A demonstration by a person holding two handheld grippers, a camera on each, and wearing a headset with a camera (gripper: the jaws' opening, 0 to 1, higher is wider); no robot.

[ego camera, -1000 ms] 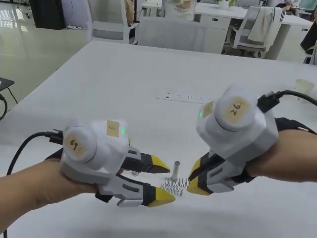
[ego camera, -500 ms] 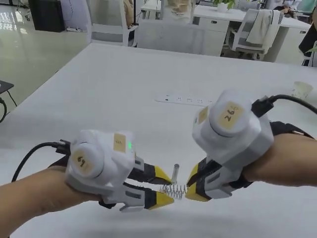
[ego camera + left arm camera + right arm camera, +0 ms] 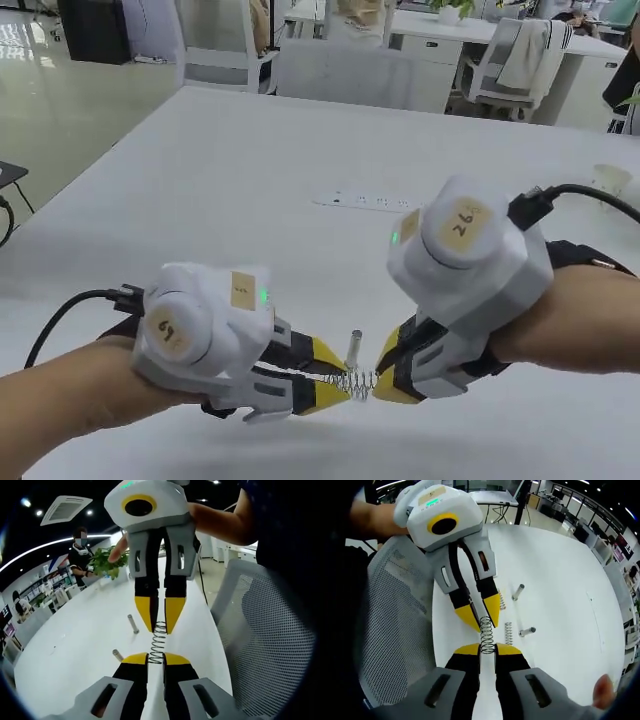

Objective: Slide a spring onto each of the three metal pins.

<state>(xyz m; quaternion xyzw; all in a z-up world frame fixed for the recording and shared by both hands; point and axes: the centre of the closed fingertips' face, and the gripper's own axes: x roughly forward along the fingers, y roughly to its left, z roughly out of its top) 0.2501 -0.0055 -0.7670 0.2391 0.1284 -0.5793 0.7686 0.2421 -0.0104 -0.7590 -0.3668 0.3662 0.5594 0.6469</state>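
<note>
Left tongs (image 3: pixel 328 375) and right tongs (image 3: pixel 385 375) face tip to tip low over the white worktop (image 3: pixel 300 180). Each is pinched narrow on one end of a single spring (image 3: pixel 352 381), which spans the short gap between them. One metal pin (image 3: pixel 354 348) stands upright just behind it; in the right gripper view, two loose springs (image 3: pixel 507 632) lie on the worktop beside two pins (image 3: pixel 518 591).

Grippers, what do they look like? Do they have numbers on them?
Both are chunky white shells with black jaws ending in yellow tips. The left gripper has a round tan sticker reading 69, the right gripper 26. Each has a small green light and a black cable.
</note>
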